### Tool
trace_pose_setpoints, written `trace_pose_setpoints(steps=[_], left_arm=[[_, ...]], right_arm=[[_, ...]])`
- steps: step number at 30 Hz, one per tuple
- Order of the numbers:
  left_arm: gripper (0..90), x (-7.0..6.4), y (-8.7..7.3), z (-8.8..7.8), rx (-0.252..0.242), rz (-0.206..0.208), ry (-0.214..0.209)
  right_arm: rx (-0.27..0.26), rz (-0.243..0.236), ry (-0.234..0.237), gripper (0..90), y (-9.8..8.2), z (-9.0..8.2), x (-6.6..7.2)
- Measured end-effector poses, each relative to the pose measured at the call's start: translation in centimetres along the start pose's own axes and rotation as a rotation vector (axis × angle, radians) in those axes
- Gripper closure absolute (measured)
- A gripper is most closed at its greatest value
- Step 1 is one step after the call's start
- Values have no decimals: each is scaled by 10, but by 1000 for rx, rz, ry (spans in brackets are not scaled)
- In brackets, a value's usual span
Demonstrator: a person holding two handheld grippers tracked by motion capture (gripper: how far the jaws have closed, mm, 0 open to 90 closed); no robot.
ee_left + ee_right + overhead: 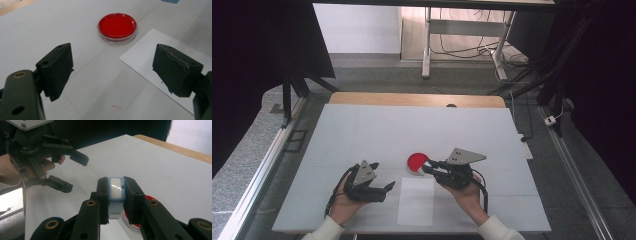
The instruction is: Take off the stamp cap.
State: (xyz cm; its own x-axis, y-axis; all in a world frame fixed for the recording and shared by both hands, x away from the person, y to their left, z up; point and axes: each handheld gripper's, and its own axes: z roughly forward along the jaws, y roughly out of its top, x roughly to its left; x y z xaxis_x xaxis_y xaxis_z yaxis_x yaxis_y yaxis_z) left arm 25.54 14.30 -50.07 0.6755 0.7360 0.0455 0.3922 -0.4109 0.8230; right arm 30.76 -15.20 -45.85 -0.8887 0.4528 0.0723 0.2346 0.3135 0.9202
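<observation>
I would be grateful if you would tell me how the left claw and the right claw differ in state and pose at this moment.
The left claw stands wide open with nothing between its jaws, while the right claw is shut on a small light-blue block with a white face. The left claw sits apart from the round red-filled clear dish, whereas the right claw hangs right over that dish. Both have black jaws, a grey three-cornered plate, and are hand-held.

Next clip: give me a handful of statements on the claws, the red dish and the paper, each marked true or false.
1. The right claw is shut on a small blue and white object. True.
2. The left claw grips the red dish. False: its jaws stand open and empty, short of the dish.
3. The sheet of paper lies on the table between the two hands. True.
4. The red dish sits on the paper. False: it rests on the table beside it.
</observation>
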Motion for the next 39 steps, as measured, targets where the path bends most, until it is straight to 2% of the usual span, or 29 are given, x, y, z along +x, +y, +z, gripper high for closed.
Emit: trace_pose_setpoints(steps=[10,23,27,30,39], left_arm=[[176,-9,11,13,5,30,-16],[179,-20,19,27,17,65,-36],[182,-23,21,30,18,68,-40],[184,-23,22,34,22,55,-43],[189,-28,26,41,22,68,-48]], right_arm=[[6,-3,1,746,-1,2,0],[3,4,-20,746,-1,3,-1],[-1,7,-28,746,-2,3,0],[-6,12,-33,747,-3,4,0],[7,14,-50,746,-5,9,0]])
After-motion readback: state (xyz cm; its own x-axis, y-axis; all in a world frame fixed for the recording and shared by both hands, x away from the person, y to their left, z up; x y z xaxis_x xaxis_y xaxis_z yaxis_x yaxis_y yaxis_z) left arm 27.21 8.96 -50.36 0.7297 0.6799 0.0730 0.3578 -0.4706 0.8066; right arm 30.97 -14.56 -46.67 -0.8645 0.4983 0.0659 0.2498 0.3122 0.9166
